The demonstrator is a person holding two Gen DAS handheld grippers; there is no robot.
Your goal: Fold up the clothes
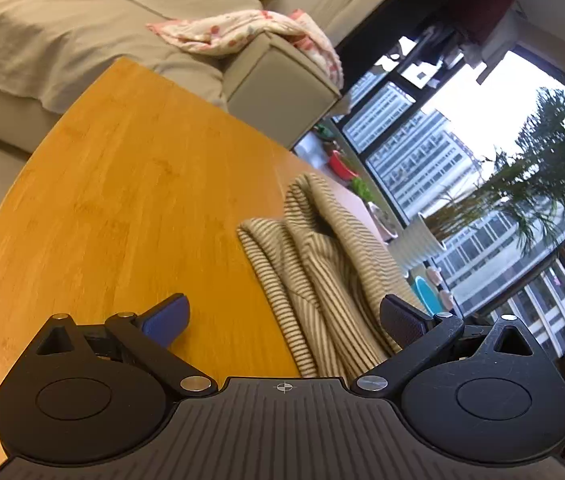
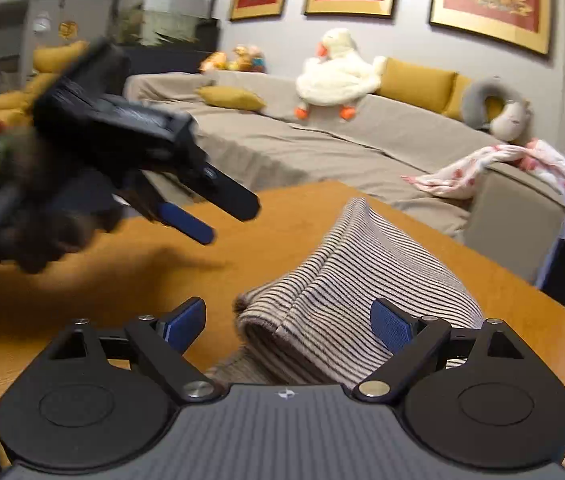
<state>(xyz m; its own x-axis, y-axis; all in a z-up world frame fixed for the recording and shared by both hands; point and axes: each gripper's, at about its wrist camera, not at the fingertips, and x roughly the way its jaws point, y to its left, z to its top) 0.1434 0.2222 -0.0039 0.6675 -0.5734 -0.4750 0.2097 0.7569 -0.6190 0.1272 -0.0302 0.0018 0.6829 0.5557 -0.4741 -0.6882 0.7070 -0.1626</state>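
Your left gripper [image 1: 284,320] hangs over the wooden table [image 1: 122,200] with its jaws spread wide and nothing between the blue pads [image 1: 166,324]. The striped garment [image 1: 322,272] lies bunched on the table just ahead of it and toward its right finger; the cloth reaches up to that finger's pad, but whether the two touch you cannot tell. Ahead and to the left of this gripper the tabletop is bare wood. Beyond the table's far edge is the sofa [image 1: 42,40], with a flowered cloth [image 1: 242,32] draped over its armrest. Off to the right stand a big window and a potted palm [image 1: 554,184].

Your right gripper [image 2: 288,326] is released as well, jaws wide apart. The striped garment [image 2: 346,272] sits right in front of it, a rumpled heap with one fold peaking upward; its near edge lies between the two fingers and runs on under the gripper's body. The pads [image 2: 186,322] are not pressing on it, so nothing is grasped.

From this right-hand camera your left gripper [image 2: 218,216] shows up ahead and to the left, blurred, raised above the table and angled down toward it, well clear of the garment, held by your hand [image 2: 22,200]. Its shadow falls on the wood beneath. Past the table the sofa [image 2: 322,148] carries a plush duck [image 2: 338,76], yellow cushions [image 2: 418,80] and the flowered cloth [image 2: 502,168] at its right end.
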